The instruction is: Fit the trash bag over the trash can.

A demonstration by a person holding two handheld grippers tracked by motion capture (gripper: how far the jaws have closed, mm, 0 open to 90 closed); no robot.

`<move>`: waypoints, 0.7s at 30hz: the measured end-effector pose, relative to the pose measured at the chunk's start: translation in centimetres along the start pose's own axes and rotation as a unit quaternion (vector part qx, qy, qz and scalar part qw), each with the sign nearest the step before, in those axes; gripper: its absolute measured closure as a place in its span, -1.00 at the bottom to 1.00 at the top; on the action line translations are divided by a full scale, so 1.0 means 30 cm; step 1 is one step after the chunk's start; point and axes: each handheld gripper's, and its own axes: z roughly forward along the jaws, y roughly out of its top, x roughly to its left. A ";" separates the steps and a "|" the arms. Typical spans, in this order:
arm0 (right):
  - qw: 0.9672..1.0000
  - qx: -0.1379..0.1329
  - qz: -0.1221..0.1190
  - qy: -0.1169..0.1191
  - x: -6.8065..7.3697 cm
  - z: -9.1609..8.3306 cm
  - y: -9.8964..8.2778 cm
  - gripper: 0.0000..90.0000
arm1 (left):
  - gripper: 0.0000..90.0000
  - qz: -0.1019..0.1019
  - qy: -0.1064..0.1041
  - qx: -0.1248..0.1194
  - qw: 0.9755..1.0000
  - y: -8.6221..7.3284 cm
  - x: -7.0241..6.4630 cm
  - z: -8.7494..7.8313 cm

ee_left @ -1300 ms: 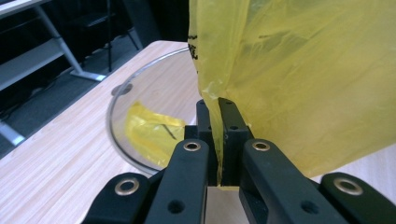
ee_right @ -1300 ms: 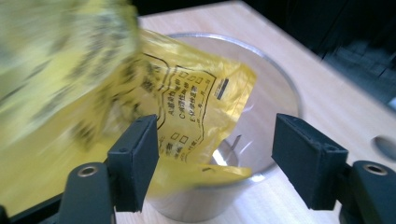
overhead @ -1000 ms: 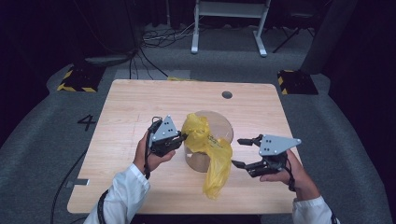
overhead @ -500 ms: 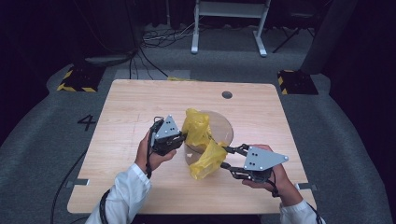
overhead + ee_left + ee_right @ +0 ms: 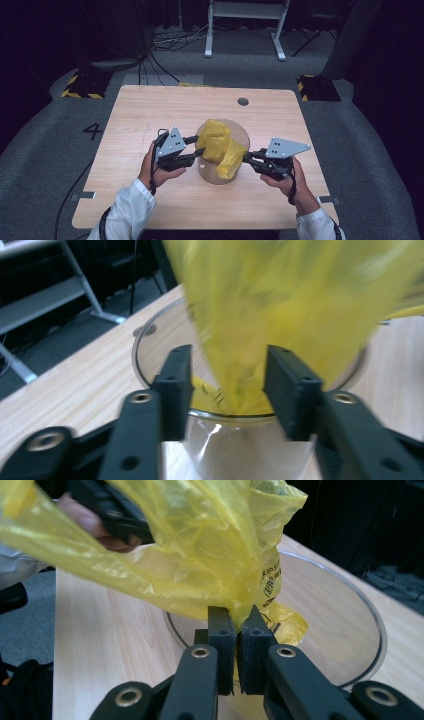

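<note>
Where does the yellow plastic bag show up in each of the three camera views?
High view: yellow bag at the centre of the table, draped over the clear container.
Left gripper view: blurred bag across the upper middle, narrowing between the open jaws.
Right gripper view: bag across the top, pinched by the shut jaws.
Shared landmark: the container's rim.

Glossy yellow plastic bag (image 5: 220, 147), clear container (image 5: 240, 134)

Yellow bag (image 5: 285, 315) between parted claw (image 5: 229, 385) jaws

My bench (image 5: 150, 110) sits brightly lit amid a dark room; the yellow bag (image 5: 280, 305) blurs before my left tongs' camera.
</note>
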 end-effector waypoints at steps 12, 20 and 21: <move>0.999 0.014 0.031 -0.011 -0.021 0.017 -0.006 0.93 | -0.31 0.032 -0.024 -0.054 0.998 0.060 -0.091 -0.100; 0.999 0.021 0.023 -0.012 -0.010 0.026 -0.001 0.91 | -0.03 0.071 -0.019 -0.056 0.996 0.157 -0.154 -0.077; 0.999 0.021 0.022 -0.011 -0.009 0.026 -0.001 0.91 | 0.09 0.075 -0.013 -0.047 0.996 0.164 -0.150 -0.065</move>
